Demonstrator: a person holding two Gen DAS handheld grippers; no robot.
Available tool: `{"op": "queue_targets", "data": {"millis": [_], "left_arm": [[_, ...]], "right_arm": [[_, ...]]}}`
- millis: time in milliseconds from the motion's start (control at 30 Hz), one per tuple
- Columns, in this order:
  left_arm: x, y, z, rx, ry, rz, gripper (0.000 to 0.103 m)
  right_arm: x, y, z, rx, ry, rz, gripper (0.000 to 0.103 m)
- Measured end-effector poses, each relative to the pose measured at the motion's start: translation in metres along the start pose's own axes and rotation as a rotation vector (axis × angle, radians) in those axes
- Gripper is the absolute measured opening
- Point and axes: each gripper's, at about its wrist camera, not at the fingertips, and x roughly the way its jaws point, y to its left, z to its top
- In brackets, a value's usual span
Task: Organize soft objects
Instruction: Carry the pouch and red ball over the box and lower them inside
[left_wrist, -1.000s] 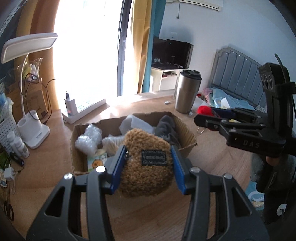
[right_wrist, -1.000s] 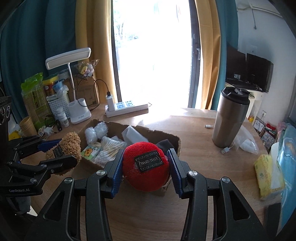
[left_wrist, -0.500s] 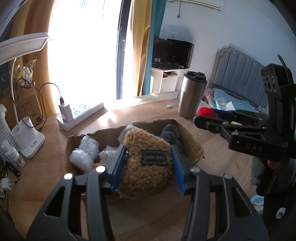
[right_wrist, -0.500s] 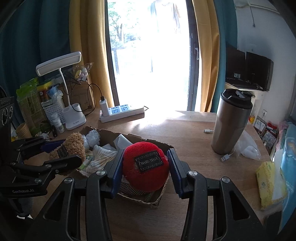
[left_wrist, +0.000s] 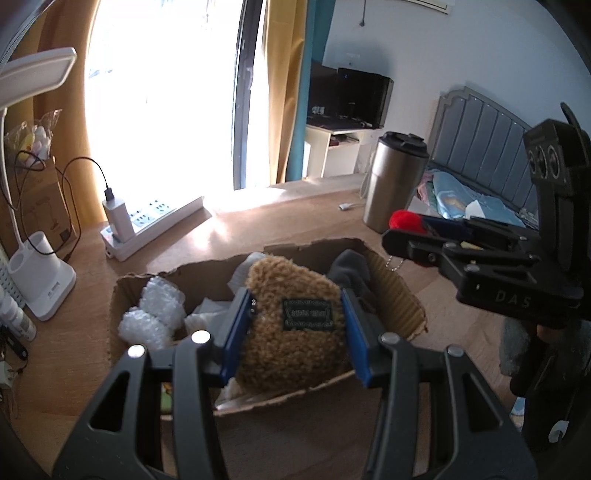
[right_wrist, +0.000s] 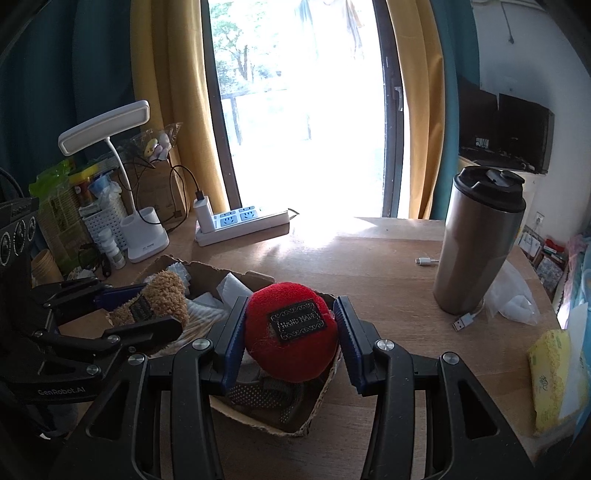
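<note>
My left gripper (left_wrist: 295, 332) is shut on a brown fuzzy plush (left_wrist: 291, 332) with a black label, held just above the open cardboard box (left_wrist: 402, 291). My right gripper (right_wrist: 291, 332) is shut on a red plush ball (right_wrist: 291, 339) with a black label, held over the right end of the same box (right_wrist: 314, 413). The box holds white bubble wrap (left_wrist: 155, 317), white foam and a grey cloth (left_wrist: 351, 273). The right gripper with the red plush also shows in the left wrist view (left_wrist: 406, 221), and the left gripper with the brown plush in the right wrist view (right_wrist: 155, 299).
A steel tumbler (right_wrist: 476, 243) stands on the wooden desk (right_wrist: 369, 258) at the right, with a USB cable (right_wrist: 465, 321) and a plastic bag beside it. A white power strip (right_wrist: 240, 225) and desk lamp (right_wrist: 144, 236) are at the back. A yellow tissue pack (right_wrist: 550, 376) lies far right.
Both grippers have moved forward and lower over the box, each still holding its plush. The box looks nearer and now sits under both plushes.
</note>
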Motion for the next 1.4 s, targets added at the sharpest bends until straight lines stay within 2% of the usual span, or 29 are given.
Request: {"op": "queue_targets", "data": {"millis": [500, 767, 833, 933, 1033, 1400], "left_arm": [[0.041, -0.009, -0.003, -0.030, 0.058, -0.021, 0.049], [0.053, -0.007, -0.001, -0.033, 0.097, -0.005, 0.053], [0.051, -0.004, 0.000, -0.038, 0.091, 0.002, 0.055], [0.045, 0.000, 0.002, -0.046, 0.069, -0.006, 0.076], [0.039, 0.006, 0.004, -0.062, 0.044, -0.014, 0.076], [0.017, 0.047, 0.011, -0.125, -0.031, 0.040, 0.076]], "right_arm": [[0.006, -0.018, -0.005, 0.032, 0.017, 0.011, 0.048], [0.009, -0.019, -0.005, 0.035, 0.024, 0.008, 0.048], [0.011, -0.018, -0.004, 0.031, 0.027, 0.006, 0.048], [0.013, -0.015, -0.003, 0.026, 0.032, 0.005, 0.048], [0.016, -0.010, -0.001, 0.021, 0.036, 0.005, 0.048], [0.039, 0.014, 0.009, -0.016, 0.064, 0.020, 0.049]]}}
